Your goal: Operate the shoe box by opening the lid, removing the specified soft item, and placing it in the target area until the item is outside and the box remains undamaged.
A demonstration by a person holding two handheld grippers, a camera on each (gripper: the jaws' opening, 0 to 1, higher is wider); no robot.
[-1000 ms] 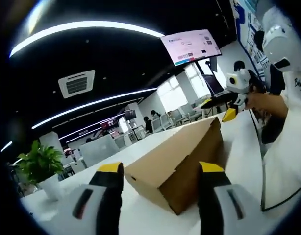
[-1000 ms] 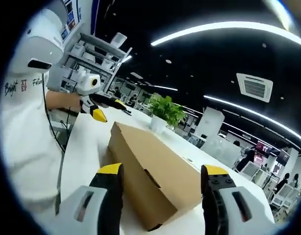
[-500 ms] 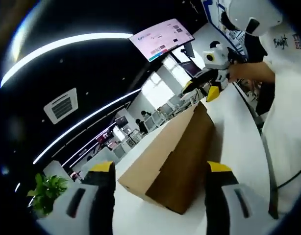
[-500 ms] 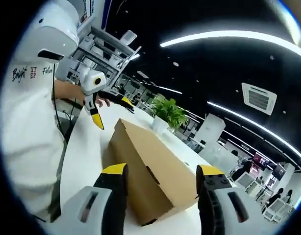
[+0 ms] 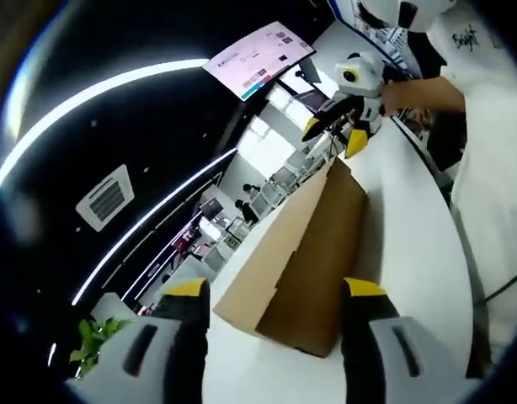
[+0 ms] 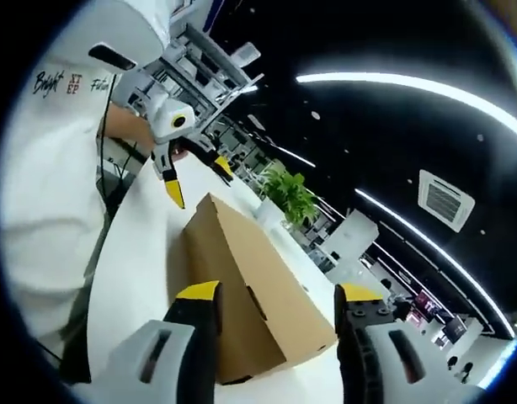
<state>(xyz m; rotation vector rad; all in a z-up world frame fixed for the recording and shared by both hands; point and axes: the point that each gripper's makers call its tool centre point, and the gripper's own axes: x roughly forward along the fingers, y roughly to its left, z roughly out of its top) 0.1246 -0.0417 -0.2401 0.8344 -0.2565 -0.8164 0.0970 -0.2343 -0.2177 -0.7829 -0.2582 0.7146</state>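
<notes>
Closed brown cardboard shoe box [image 5: 305, 252] lies flat on the white bench [image 5: 410, 252], lid down and seated; no soft item visible outside it. Left tongs [image 5: 275, 290] sit at one short end of the box, yellow-tipped jaws spread wide, one to each side of the box's near corner, holding nothing and not touching the cardboard as far as can be seen. In the right gripper view the same box [image 6: 250, 286] shows from its opposite short end, with a small dark finger slot in that end panel. Right tongs [image 6: 274, 295] are likewise spread wide and empty, jaws flanking the box end. Beyond the box's far end in the left gripper view, the right tongs [image 5: 336, 135] appear, held in a person's hand [image 5: 406, 93]; beyond the box's far end in the right gripper view, the left tongs [image 6: 195, 172] hang just above the bench. A potted green plant [image 6: 288, 198] stands on the bench past the box. A person in a white shirt [image 6: 48, 185] stands alongside the bench.
</notes>
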